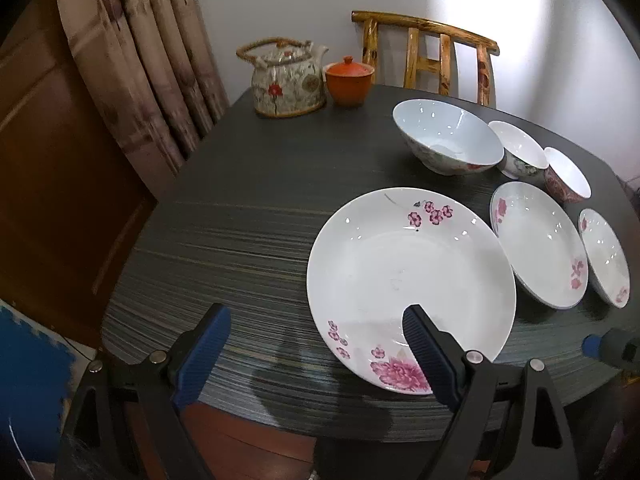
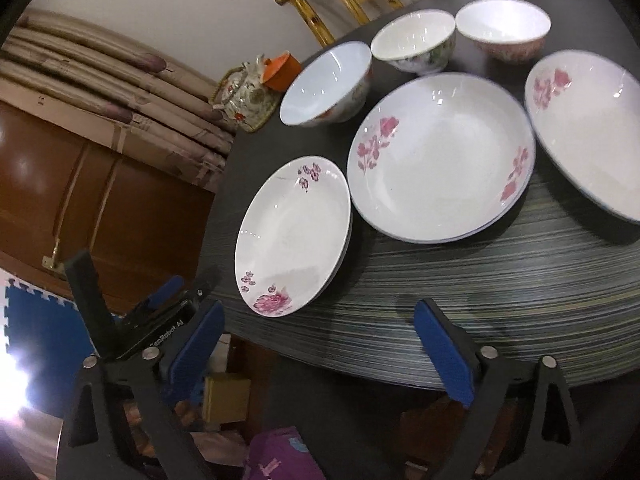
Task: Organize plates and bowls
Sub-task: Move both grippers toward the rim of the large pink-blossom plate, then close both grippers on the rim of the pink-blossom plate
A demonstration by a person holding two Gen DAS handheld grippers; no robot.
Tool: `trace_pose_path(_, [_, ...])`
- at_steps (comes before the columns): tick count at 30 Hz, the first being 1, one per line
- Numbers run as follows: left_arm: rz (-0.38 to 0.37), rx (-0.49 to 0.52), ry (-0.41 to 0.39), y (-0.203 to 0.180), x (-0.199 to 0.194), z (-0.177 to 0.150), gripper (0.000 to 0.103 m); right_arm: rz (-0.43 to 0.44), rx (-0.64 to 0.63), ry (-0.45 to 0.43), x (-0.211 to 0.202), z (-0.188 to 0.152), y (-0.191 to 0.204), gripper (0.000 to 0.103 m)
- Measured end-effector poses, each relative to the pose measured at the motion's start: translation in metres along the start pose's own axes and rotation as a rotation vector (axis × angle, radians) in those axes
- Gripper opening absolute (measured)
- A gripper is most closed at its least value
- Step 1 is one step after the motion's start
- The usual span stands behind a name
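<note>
The left hand-held gripper (image 1: pixel 316 354) hangs wide open and empty at the table's (image 1: pixel 248 216) near edge, its right finger over the near rim of the large peony plate (image 1: pixel 400 276). The right hand-held gripper (image 2: pixel 316 344), also spread and empty, hovers just off that edge, the medium flowered plate (image 2: pixel 436 160) beyond it

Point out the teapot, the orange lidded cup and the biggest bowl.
teapot (image 1: pixel 286 86): left wrist view, on its flowered body.
orange lidded cup (image 1: pixel 349 84): left wrist view, front wall.
biggest bowl (image 1: pixel 448 132): left wrist view, inside wall.
</note>
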State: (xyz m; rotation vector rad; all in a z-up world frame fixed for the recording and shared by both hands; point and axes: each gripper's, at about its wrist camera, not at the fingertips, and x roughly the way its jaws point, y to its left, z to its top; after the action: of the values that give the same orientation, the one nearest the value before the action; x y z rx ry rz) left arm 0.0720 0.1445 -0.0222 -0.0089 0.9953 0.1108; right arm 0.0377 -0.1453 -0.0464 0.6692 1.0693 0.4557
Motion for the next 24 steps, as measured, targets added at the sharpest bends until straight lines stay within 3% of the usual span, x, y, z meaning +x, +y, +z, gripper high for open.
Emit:
trace_pose_path(7, [-0.017,-0.014,0.03,0.007,0.013,0.006,0.09,-0.008,0.025,0.05,0.022,0.008,0.002,0.087])
trace_pose_path(24, [-0.035,0.01,0.092,0.009,0.045,0.02,0.09,-0.024,0.109,0.102,0.056,0.019,-0.008,0.086])
